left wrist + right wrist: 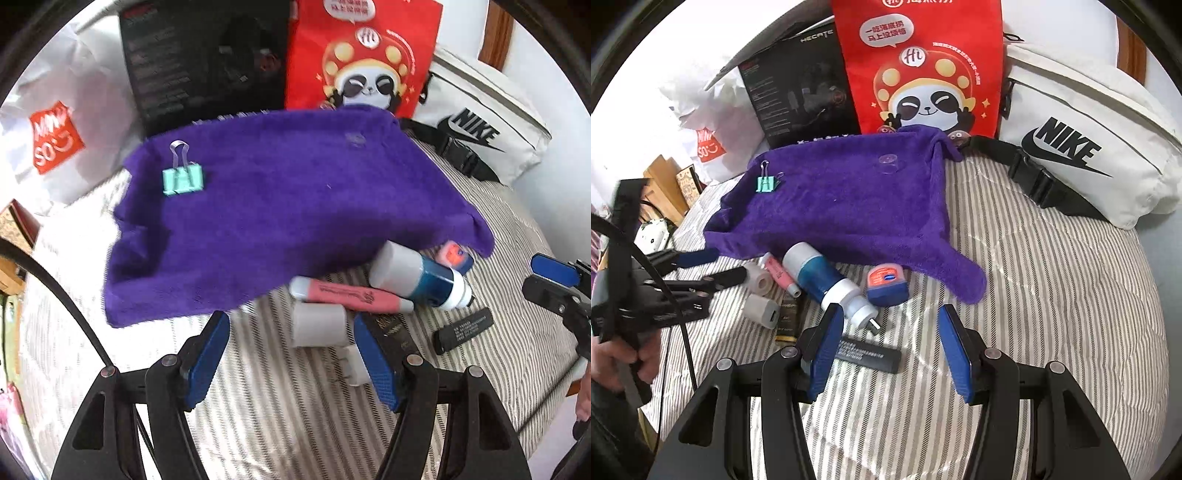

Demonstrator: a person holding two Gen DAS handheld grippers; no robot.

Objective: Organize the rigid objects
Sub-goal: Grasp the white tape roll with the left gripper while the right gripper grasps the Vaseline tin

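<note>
Left gripper [291, 354] spread, empty, over white cube plug [319, 325] on striped bed [295, 424], beside pink tube [347, 295]. Plug hard, light, smooth (may slip): pinch flat sides. Right gripper [890, 347] spread, empty.

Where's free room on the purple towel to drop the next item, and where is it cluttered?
The purple towel is bare except for the green binder clip at its far-left corner and a clear disc near the far edge. Crowded: the striped bedding along its near edge, around the blue bottle.
</note>
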